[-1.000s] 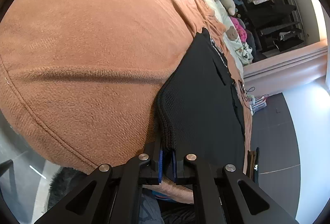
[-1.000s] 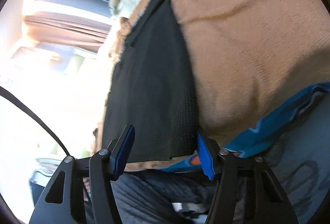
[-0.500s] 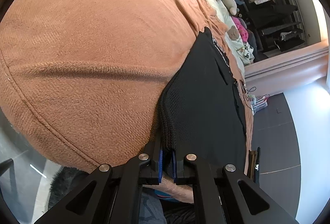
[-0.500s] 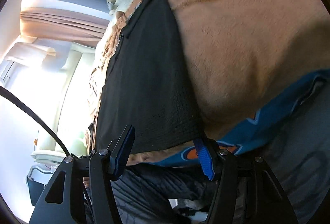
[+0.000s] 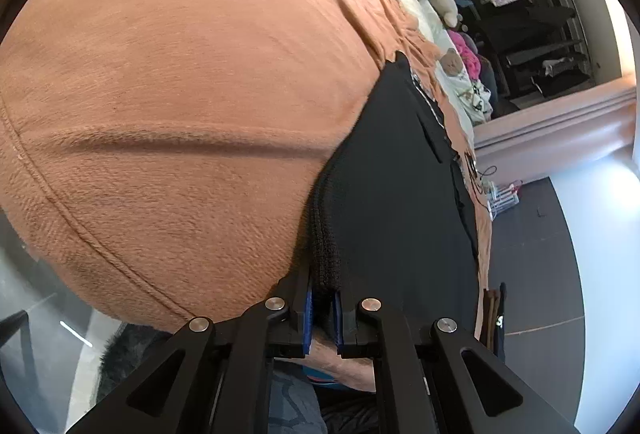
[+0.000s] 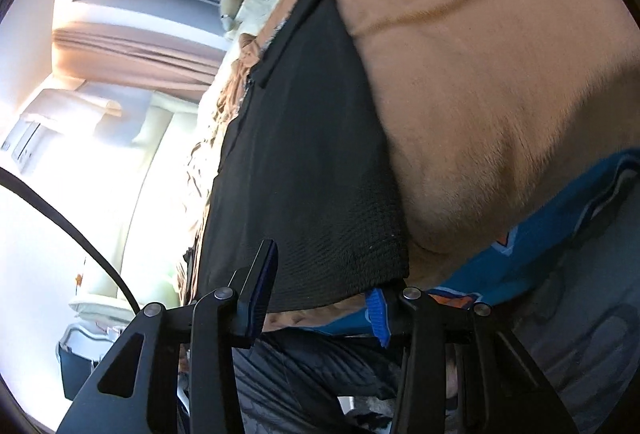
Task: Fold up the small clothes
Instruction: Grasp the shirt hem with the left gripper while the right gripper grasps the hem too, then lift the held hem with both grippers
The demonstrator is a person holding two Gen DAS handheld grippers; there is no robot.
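A black knit garment [image 5: 400, 194] lies flat on an orange-brown blanket [image 5: 180, 94] that covers a bed. My left gripper [image 5: 323, 316] is shut on the folded near corner of the garment, and the ribbed edge rises from between its blue pads. In the right wrist view the same garment [image 6: 312, 154] stretches away from me. My right gripper [image 6: 320, 298] straddles its near edge. Its jaws are closing with the hem between them, and a gap still shows at the right pad [image 6: 376, 310].
A blue cloth with orange print [image 6: 540, 234] lies beside the blanket [image 6: 500, 54] at the near right. Soft toys [image 5: 440, 0] and a pink item [image 5: 466, 54] sit at the bed's far end. Dark floor [image 5: 536, 254] lies past the bed's edge.
The right gripper's jaws have come closer together around the garment's near edge, and that gripper has sunk a little. The left gripper keeps its hold, unmoved.
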